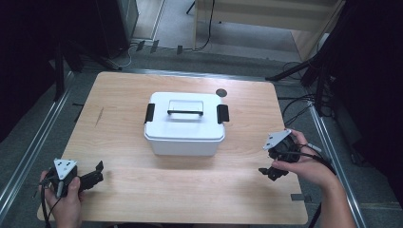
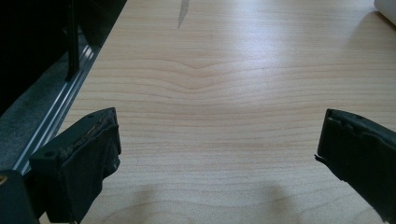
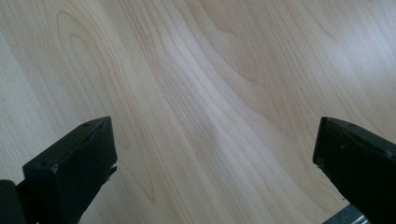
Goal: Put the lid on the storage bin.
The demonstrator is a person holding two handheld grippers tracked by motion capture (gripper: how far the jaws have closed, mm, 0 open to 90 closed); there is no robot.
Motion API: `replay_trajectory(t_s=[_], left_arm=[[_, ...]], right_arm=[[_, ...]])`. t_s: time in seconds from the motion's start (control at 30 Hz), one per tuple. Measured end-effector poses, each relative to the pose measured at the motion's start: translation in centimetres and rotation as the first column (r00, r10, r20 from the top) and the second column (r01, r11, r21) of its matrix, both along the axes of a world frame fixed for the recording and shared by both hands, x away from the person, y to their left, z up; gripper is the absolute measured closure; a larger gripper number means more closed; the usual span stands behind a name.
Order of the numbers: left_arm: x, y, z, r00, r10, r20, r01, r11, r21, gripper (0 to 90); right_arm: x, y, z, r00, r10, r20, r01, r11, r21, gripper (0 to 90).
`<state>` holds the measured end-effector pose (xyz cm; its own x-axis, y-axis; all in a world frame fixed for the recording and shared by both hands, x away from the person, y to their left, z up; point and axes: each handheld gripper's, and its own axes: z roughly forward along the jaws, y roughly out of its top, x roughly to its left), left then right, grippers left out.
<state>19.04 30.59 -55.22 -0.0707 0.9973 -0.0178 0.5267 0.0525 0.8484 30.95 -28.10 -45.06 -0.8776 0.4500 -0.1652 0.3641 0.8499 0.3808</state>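
A white plastic box (image 1: 184, 124) with a lid, a black top handle (image 1: 185, 112) and a black latch at each end stands closed in the middle of the wooden table (image 1: 142, 190). My left gripper (image 1: 99, 173) rests near the table's front left corner, open, with bare wood between its jaws (image 2: 219, 149). My right gripper (image 1: 272, 172) hovers at the right side, tilted down toward the table, open over bare wood (image 3: 215, 149). Both grippers are well apart from the box. A white corner of the box (image 2: 386, 8) peeks in at the top right of the left gripper view.
A small dark round mark (image 1: 220, 92) lies on the table behind the box. Metal rails (image 1: 28, 152) run along both table sides, with cables (image 1: 294, 107) on the floor at the right. A strip of grey tape (image 1: 297, 197) sits near the front right edge.
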Motion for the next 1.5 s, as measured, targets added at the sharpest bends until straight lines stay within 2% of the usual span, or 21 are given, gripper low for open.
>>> replay_trajectory(t_s=[0.27,0.43,0.53,0.8,1.1,1.17,1.23,1.3,1.37,1.5], left_arm=[[0.0,0.1,0.0,1.0,-0.005,0.0,0.005,1.0,-0.005,0.0],[0.0,0.0,0.0,1.0,-0.005,0.002,0.005,1.0,-0.002,0.0],[0.0,0.0,0.0,1.0,-0.005,0.001,0.005,1.0,-0.001,0.0],[0.0,0.0,0.0,1.0,-0.009,-0.001,0.009,0.9999,0.008,0.0],[0.0,-0.1,0.0,1.0,-0.008,0.0,0.008,0.9999,0.012,0.0],[0.0,-0.2,0.0,1.0,-0.008,0.001,0.008,0.9998,0.016,0.0],[0.0,-0.3,0.0,1.0,-0.007,0.003,0.007,0.9998,0.021,0.0],[0.0,-0.3,0.0,1.0,-0.006,0.006,0.005,0.9996,0.029,0.0],[0.0,-0.3,0.0,0.9999,-0.01,-0.003,0.01,0.9994,0.034,0.0],[0.1,-0.1,0.0,0.9999,0.007,-0.009,-0.007,0.9999,0.011,0.0]], right_arm=[[-1.0,-1.5,-2.3,0.9981,-0.06,0.01,0.06,0.997,0.049,0.0],[-1.7,-2.1,-3.2,0.9978,-0.064,0.014,0.063,0.996,0.062,0.0],[-2.2,-2.5,-3.5,0.9966,-0.077,0.029,0.074,0.993,0.088,0.0],[-3.4,-4.0,-4.7,0.9887,-0.13,0.075,0.114,0.976,0.183,0.0],[-5.0,-5.7,-6.1,0.9613,-0.239,0.137,0.18,0.921,0.345,0.0],[-5.4,-6.0,-6.4,0.9551,-0.259,0.143,0.189,0.905,0.38,0.0],[-5.9,-6.1,-6.6,0.9485,-0.279,0.151,0.193,0.885,0.423,0.0],[-6.1,-6.3,-6.9,0.9468,-0.284,0.151,0.188,0.869,0.458,0.0],[-6.3,-6.4,-7.2,0.9463,-0.286,0.151,0.185,0.862,0.471,0.0],[-6.6,-6.7,-7.6,0.9457,-0.292,0.144,0.179,0.835,0.52,0.0]])
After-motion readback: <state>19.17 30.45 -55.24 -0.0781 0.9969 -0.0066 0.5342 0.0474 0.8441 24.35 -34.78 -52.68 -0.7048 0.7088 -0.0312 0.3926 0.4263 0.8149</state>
